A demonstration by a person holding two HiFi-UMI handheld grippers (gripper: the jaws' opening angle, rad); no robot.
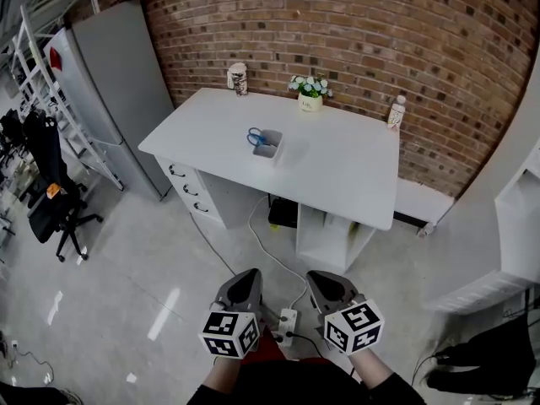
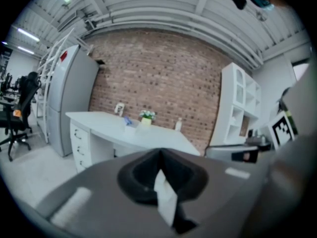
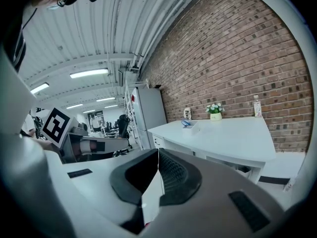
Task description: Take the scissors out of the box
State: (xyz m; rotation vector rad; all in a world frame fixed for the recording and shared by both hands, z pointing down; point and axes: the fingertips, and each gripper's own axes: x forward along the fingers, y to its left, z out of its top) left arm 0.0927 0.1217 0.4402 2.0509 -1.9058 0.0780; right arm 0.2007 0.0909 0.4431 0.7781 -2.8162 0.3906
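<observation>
A small white box stands near the middle of the white desk, with blue-handled scissors sticking out of its left end. Both grippers hang low over the floor, well short of the desk. My left gripper is shut with nothing in it, and my right gripper beside it is shut and empty too. In the left gripper view the jaws meet, and the box is small and far off. The right gripper view shows the closed jaws and the distant box.
A grey fridge stands left of the desk and a black office chair farther left. A flower pot, a bottle and a small jar line the desk's back edge. A power strip lies on the floor; white shelving stands at the right.
</observation>
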